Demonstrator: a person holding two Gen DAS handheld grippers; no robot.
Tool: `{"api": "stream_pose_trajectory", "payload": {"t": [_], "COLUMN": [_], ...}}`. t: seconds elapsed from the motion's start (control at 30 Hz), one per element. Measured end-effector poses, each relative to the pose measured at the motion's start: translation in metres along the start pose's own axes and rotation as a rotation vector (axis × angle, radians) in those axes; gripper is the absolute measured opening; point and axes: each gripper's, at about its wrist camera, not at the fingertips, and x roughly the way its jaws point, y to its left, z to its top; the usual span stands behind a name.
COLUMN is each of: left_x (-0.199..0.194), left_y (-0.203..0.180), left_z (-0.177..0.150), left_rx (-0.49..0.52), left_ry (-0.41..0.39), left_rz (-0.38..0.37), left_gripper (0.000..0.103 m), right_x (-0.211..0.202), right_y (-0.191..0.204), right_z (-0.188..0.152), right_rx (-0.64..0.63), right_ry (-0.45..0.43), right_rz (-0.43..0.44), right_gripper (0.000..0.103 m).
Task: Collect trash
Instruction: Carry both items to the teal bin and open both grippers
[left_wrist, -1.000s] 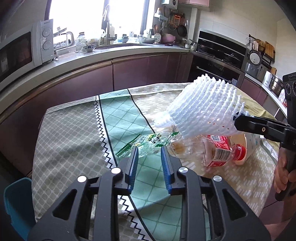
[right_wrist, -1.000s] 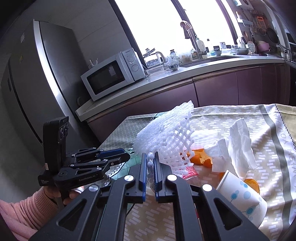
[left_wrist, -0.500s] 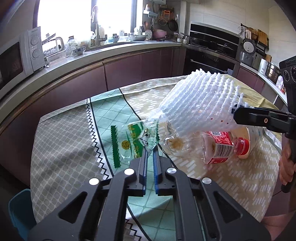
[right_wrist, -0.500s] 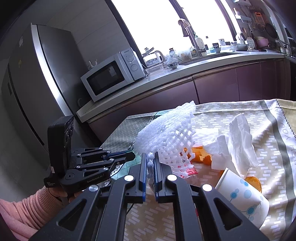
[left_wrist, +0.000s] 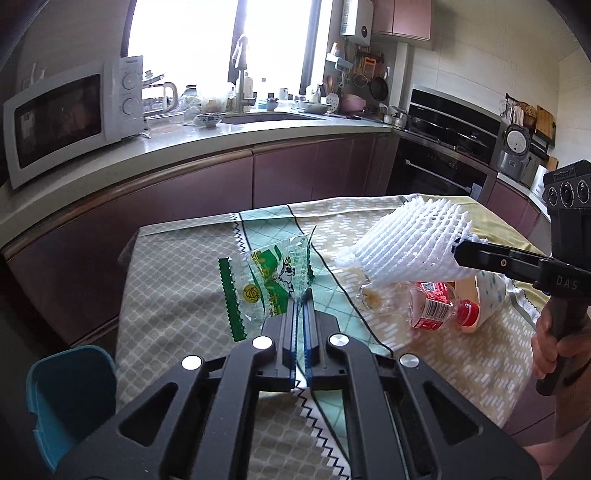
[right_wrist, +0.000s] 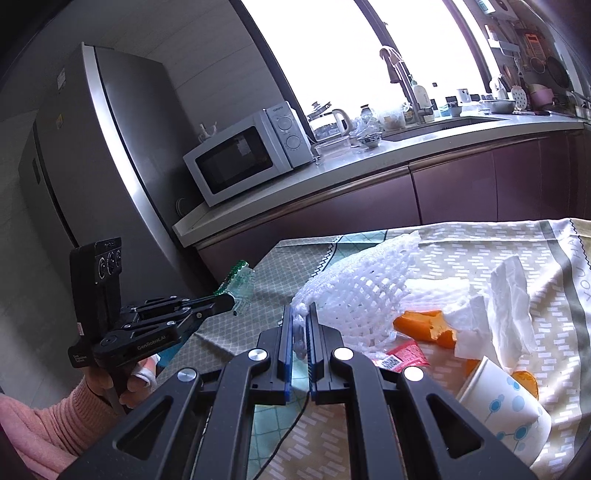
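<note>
Left wrist view: the left gripper (left_wrist: 300, 306) has its jaws closed to a thin gap on the lower corner of a clear plastic wrapper (left_wrist: 273, 284) with green print, which stands up just ahead of the fingertips, clear of the tablecloth (left_wrist: 177, 295). Below and to the left of this gripper, off the table edge, sits a blue bin (left_wrist: 70, 391); it is judged to be the destination, though only part of its rim shows.

Right wrist view: the right gripper (right_wrist: 300, 317) is likewise nearly closed, pinching the near edge of a white foam net (right_wrist: 354, 291), which extends ahead and to the right of the fingertips. Whether the far end of the net rests on the pile beneath cannot be determined from either view.

Beyond and below the net lie a crushed plastic bottle (left_wrist: 417, 304) with a red label, orange peel (right_wrist: 424, 326), crumpled tissue (right_wrist: 506, 295) and a paper cup (right_wrist: 502, 406) on its side, near the right gripper's right flank. These remain uncollected.

Assessment: both pieces are light and pinched by an edge only. To do the step well, keep both grips firm, carry the wrapper left and down over the bin before opening, and lift the net high enough that it does not drag the bottle or tissue along.
</note>
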Motion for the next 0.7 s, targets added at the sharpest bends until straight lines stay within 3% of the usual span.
{"api": "stream_pose_trajectory", "payload": {"t": [0.37,0.7], "left_x": [-0.084,-0.105], "left_y": [0.086,0.172], "left_z": [-0.039,-0.092], "left_rx": [-0.102,-0.239], "left_ry": [-0.012,0.071], "left_rz": [0.168,0.295], "left_gripper": [0.003,0.004], "right_x": [0.048,0.131], "right_y": [0.065,0.153], "right_z": [0.005,0.000], "right_rx": [-0.075,-0.182], "right_ry": [0.078,0.230], "right_rz": [0.193,0.374], "right_gripper": [0.006,0.006]}}
